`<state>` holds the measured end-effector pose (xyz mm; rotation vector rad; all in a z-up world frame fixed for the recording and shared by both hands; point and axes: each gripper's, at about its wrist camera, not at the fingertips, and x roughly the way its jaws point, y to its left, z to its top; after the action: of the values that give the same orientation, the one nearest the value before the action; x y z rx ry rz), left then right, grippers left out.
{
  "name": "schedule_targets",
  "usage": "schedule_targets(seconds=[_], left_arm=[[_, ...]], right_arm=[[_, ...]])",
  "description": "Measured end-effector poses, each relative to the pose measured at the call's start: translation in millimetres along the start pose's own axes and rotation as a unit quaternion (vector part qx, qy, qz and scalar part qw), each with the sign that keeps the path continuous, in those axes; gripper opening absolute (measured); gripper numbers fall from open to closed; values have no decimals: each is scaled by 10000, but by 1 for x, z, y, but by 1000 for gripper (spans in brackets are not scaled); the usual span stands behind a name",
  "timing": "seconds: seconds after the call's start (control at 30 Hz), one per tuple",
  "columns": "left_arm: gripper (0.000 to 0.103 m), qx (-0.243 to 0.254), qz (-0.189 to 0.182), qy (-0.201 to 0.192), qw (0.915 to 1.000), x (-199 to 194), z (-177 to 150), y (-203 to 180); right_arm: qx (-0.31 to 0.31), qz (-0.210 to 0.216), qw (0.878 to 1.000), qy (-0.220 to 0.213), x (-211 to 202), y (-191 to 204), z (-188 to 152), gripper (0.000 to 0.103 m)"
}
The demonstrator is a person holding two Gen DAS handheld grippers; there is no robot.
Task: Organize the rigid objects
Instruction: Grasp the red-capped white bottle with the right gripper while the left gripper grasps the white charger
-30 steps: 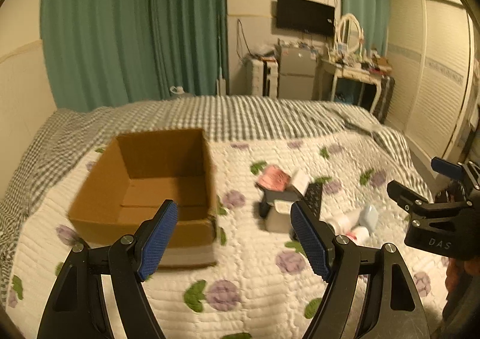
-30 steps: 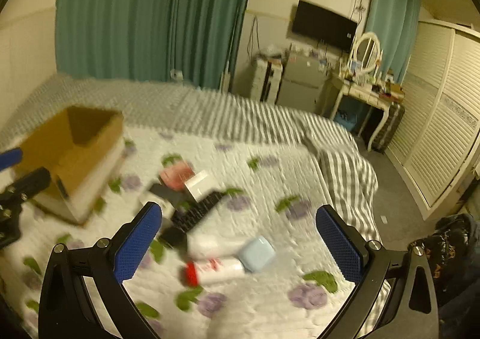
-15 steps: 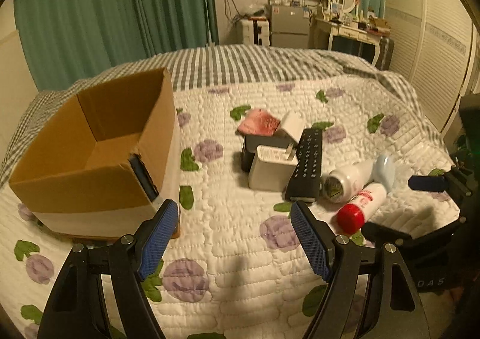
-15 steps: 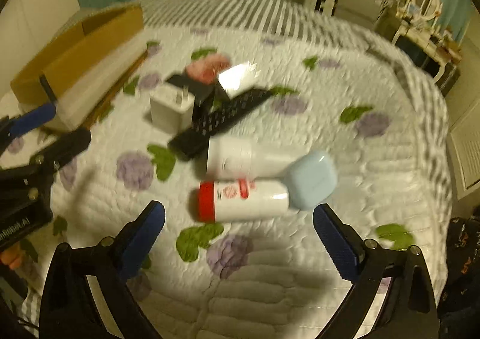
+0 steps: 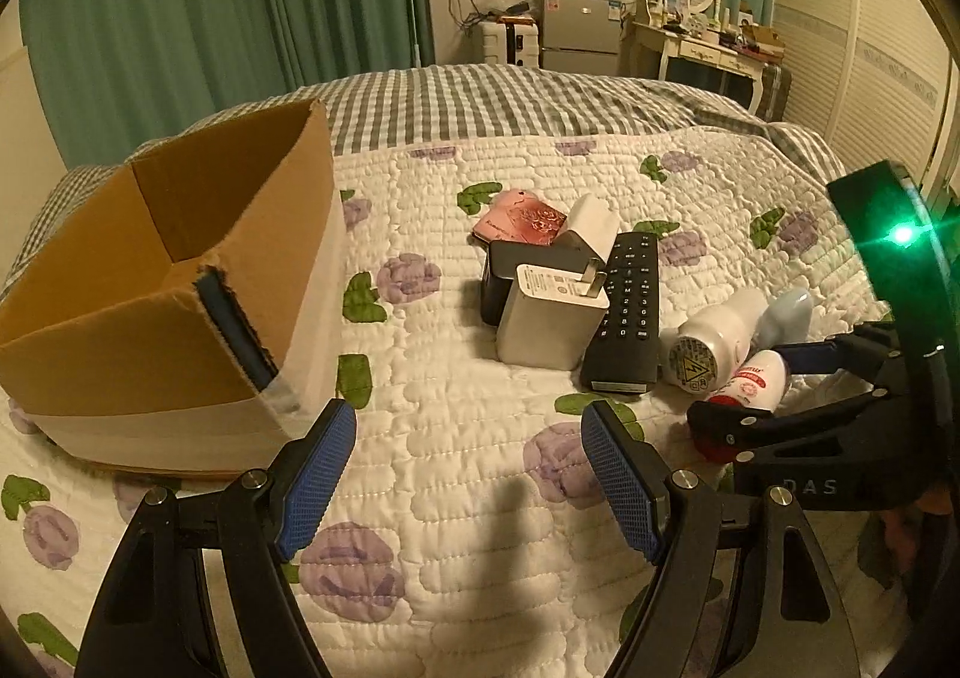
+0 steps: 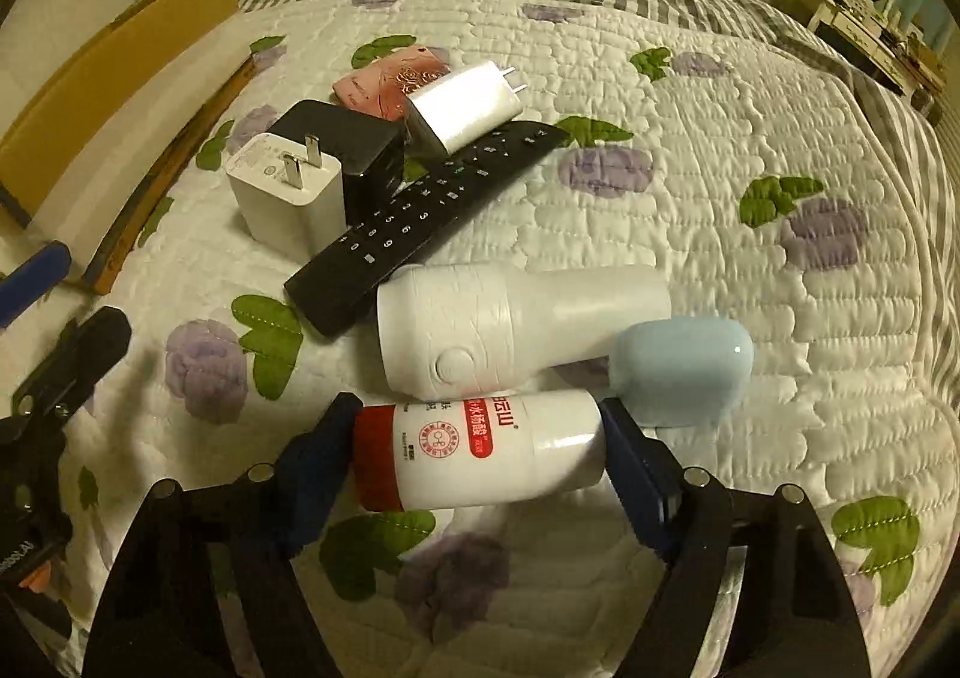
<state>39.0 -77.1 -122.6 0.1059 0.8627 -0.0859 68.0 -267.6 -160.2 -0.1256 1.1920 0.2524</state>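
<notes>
Right wrist view shows my right claw [image 6: 480, 447] low over the bed [image 6: 690, 96], its two fingers set around a white bottle with a red cap [image 6: 480, 453] that lies on its side, cap toward the left finger. Both pads look to be against the bottle's ends, but I cannot tell whether they are pressing yet. Just past the claw, touching the bottle, lies a larger white bottle [image 6: 516, 333] on its side, and a pale blue case [image 6: 681, 372] sits just beyond the right finger. Further ahead and left, a black remote [image 6: 420, 216] runs diagonally, with a white charger [image 6: 288, 195] beside it, prongs up, a black block [image 6: 354, 147] behind that, a second white charger [image 6: 465, 105] resting across the pile, and a pink packet [image 6: 387, 84] at the back. A cardboard box [image 6: 114, 72] stands well off to the far left. From the left wrist view, my left claw [image 5: 468, 477] hangs wide and holds nothing above bare quilt; the box [image 5: 174, 282] sits open just ahead of its left finger, and the cluster of things lies ahead to the right, where the right claw [image 5: 798, 384] straddles the red-capped bottle [image 5: 750, 384].
</notes>
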Motion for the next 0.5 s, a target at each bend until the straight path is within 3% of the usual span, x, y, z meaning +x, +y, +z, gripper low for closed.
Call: schedule_targets(seconds=[0.27, 0.5], left_arm=[[80, 113, -178, -18, 9998, 21, 11, -14], [78, 149, -246, -121, 9995, 46, 29, -30]], right_arm=[[147, -157, 9961, -857, -48, -14, 4, 78], [279, -467, 9921, -1130, -50, -39, 28, 78]])
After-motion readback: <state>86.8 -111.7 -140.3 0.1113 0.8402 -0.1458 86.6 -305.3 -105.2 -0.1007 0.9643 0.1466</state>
